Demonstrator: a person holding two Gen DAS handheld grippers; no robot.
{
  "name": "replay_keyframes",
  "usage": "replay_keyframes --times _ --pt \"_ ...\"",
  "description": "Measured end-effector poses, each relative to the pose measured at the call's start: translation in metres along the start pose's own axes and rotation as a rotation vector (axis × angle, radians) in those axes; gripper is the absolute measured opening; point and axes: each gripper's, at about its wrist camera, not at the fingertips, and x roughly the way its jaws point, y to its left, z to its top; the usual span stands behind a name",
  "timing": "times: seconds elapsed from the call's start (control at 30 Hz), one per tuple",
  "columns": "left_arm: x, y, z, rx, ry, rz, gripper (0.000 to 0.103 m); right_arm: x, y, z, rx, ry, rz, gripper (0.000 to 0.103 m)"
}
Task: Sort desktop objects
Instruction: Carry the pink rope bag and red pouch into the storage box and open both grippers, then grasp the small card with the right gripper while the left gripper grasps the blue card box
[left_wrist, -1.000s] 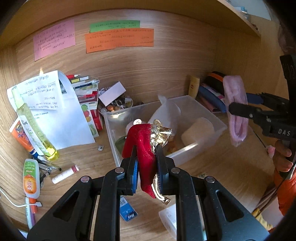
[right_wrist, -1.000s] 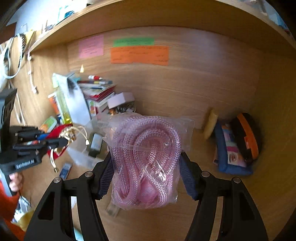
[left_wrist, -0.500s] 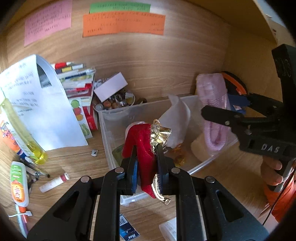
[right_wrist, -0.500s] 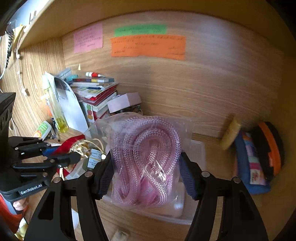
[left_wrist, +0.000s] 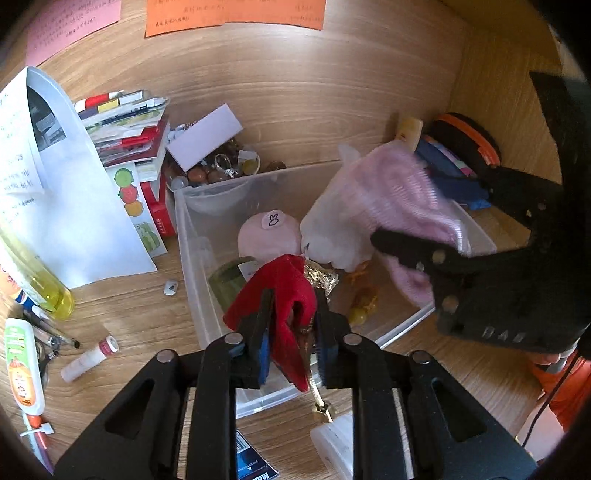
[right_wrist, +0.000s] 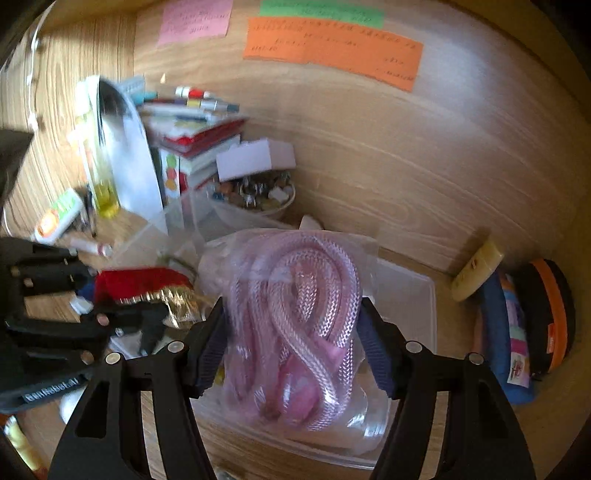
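Over a clear plastic bin (left_wrist: 192, 236) on a cluttered wooden desk (left_wrist: 122, 314), the left gripper (left_wrist: 291, 317) has its jaws easing apart, a red-and-gold cloth ornament (left_wrist: 288, 284) between them above the bin's near edge; the right gripper (right_wrist: 291, 332), jaws opening, has a bagged pink mesh tube (right_wrist: 306, 314) between its pads over the bin.
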Motion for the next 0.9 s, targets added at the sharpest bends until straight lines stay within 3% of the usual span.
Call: replay_keyframes --times 0.1,0.17,0.43,0.63,0.9 --pt "-0.005 -0.002 -0.001 0.007 -0.011 -0.003 0.05 -0.003 0.002 -0.005 -0.026 0.018 0.006 0.066" --pt "-0.008 -0.004 -0.002 0.014 -0.018 -0.002 0.056 -0.006 0.003 -0.007 -0.04 0.023 -0.001 0.071" --pt "-0.021 -0.006 0.001 0.022 -0.037 0.013 0.059 -0.03 -0.009 -0.015 -0.014 0.008 -0.024 0.073" --pt "-0.048 -0.001 0.002 0.009 -0.093 0.031 0.07 -0.047 -0.011 -0.028 -0.002 0.0 -0.018 0.074" --pt "-0.071 0.022 -0.02 -0.025 -0.086 0.09 0.073 -0.06 -0.009 -0.054 0.032 0.024 0.034 0.074"
